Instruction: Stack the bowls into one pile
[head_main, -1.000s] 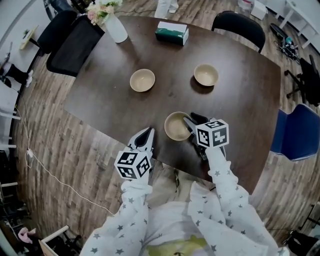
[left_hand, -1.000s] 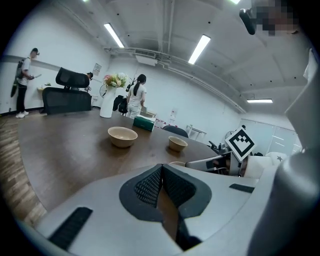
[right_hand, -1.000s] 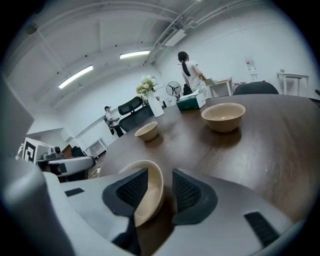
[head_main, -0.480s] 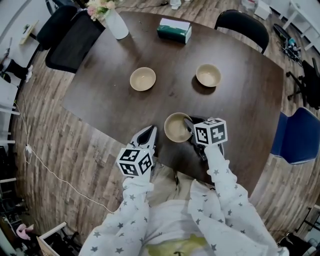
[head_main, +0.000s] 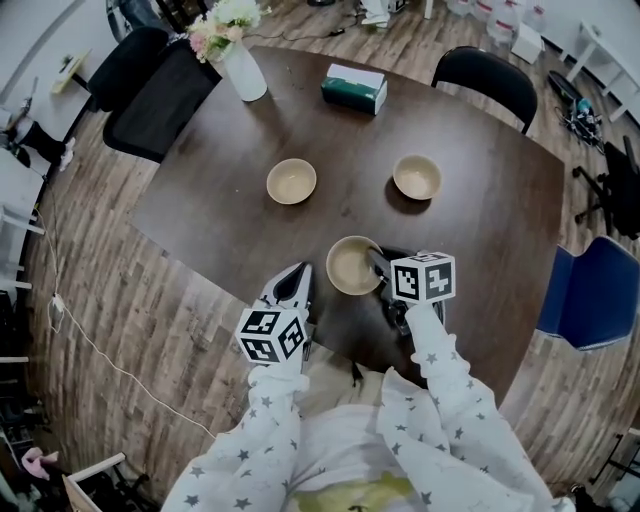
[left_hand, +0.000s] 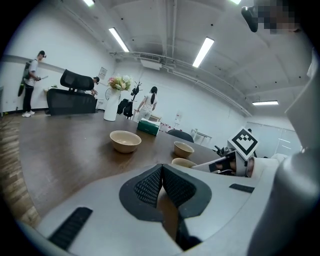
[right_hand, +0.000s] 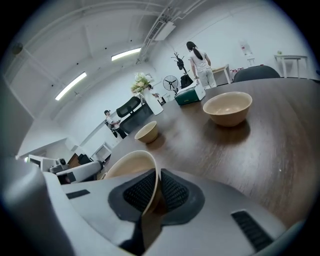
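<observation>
At the near edge of the table (head_main: 480, 200), the right gripper (head_main: 375, 262) has just been closing its jaws and pinches the rim of the nearest bowl (head_main: 350, 266), possibly tipped. The left gripper (head_main: 291, 284), jaws together and empty, hovers beside it. A second bowl (head_main: 291, 181) and a third bowl (head_main: 416, 177) sit apart mid-table.

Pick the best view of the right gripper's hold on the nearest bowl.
Right gripper view: the right gripper, jaws just closing, pinches the nearest bowl by its rim. Head view: bowl from above, grip too small to judge. Left gripper view: only its rim.
</observation>
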